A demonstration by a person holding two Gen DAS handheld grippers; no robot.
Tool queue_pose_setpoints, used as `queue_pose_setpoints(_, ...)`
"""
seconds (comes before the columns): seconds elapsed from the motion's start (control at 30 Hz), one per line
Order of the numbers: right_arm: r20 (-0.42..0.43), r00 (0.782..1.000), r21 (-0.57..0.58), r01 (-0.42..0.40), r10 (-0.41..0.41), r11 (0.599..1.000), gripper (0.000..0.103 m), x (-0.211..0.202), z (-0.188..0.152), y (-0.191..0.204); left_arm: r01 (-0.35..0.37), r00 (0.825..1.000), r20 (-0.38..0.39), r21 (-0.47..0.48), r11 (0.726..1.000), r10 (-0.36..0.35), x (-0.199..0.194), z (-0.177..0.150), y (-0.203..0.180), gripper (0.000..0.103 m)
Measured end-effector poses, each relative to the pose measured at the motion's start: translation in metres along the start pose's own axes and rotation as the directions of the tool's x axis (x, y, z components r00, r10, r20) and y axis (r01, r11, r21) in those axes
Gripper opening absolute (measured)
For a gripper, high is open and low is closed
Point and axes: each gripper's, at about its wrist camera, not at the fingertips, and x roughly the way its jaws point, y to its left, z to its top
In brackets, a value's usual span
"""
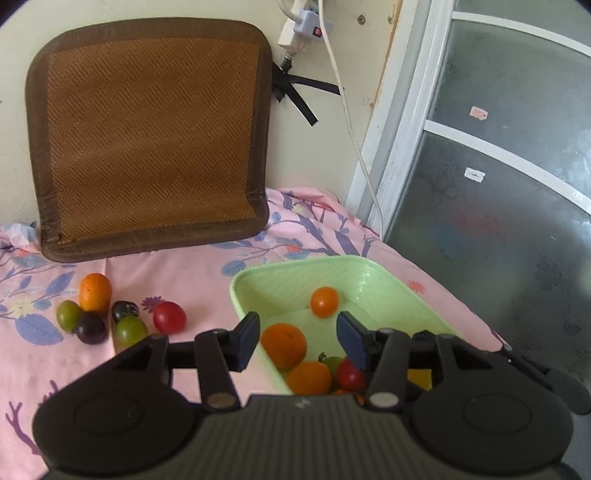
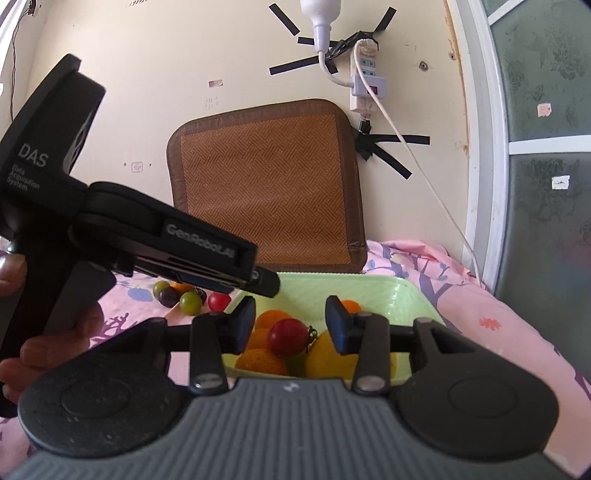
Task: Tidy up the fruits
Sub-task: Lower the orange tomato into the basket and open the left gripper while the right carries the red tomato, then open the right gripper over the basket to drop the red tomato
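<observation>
A light green tray [image 1: 388, 284] lies on the pink bedsheet and holds several fruits: oranges [image 1: 284, 345], a small orange one [image 1: 324, 302] and a red tomato [image 1: 349, 374]. My left gripper [image 1: 301, 341] is open and empty above the tray's near left part. On the sheet to its left lie an orange [image 1: 95, 291], a red tomato [image 1: 169, 316], green fruits [image 1: 130, 329] and dark plums [image 1: 91, 327]. My right gripper [image 2: 290, 326] is open and empty above the tray [image 2: 417, 299], over a red tomato [image 2: 289, 336] and a yellow fruit [image 2: 325, 360]. The left gripper's body [image 2: 166, 236] crosses that view.
A brown woven cushion [image 1: 151, 140] leans on the wall behind the fruits. A white power strip [image 1: 304, 26] and cable [image 1: 351, 122] hang on the wall. A frosted glass door [image 1: 498, 166] stands at the right. The bed's edge runs just right of the tray.
</observation>
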Motion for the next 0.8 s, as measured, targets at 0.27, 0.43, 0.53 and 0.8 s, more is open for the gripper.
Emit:
queue_pose_setpoints(0.27, -0.053, 0.986, 0.01, -0.155, 0.155, 0.988, 0.042, 0.008, 0.007, 0.035, -0.216, 0.971, 0.066, -0.16, 0.963, 0.229, -0.07, -0.022, 0.107, 0.047)
queue_pose_setpoints(0.43, -0.185, 0.955, 0.028, -0.229, 0.23, 0.973, 0.031, 0.047, 0.008, 0.064, -0.3, 0.953, 0.0, -0.173, 0.938, 0.304, -0.077, -0.035, 0.151, 0.047)
queue_pose_setpoints(0.53, -0.28, 0.928, 0.092, -0.229, 0.246, 0.969, 0.027, 0.084, 0.02, 0.069, -0.294, 0.955, -0.011, -0.145, 0.945, 0.296, -0.064, -0.031, 0.16, 0.047)
queue_pose_setpoints(0.8, -0.333, 0.933, 0.061, -0.121, 0.135, 0.991, 0.029, 0.146, 0.021, 0.1, -0.135, 0.991, -0.04, -0.237, 0.962, 0.129, -0.008, -0.005, 0.192, 0.048)
